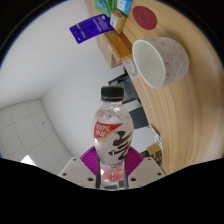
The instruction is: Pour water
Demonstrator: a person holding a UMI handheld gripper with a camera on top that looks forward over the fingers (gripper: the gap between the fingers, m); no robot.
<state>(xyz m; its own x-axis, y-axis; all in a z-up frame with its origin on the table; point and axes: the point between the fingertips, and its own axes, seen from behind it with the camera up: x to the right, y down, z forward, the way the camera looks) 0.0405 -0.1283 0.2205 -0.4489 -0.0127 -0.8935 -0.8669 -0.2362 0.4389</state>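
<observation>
At the frame's lower centre, the tongs (113,172) are clamped on a capped bottle (112,135) with a pink-and-white label. Upper right, a white cup (160,60) lies on the wooden counter (185,110), its inside unclear.

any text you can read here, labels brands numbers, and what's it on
Nothing reads clearly.
Bottle, held between the tongs: pink label with white print and a large dark character, too blurred to read.
Blue box beyond the bowl: white print, too small to read.
Boxes behind it: print unreadable.
</observation>
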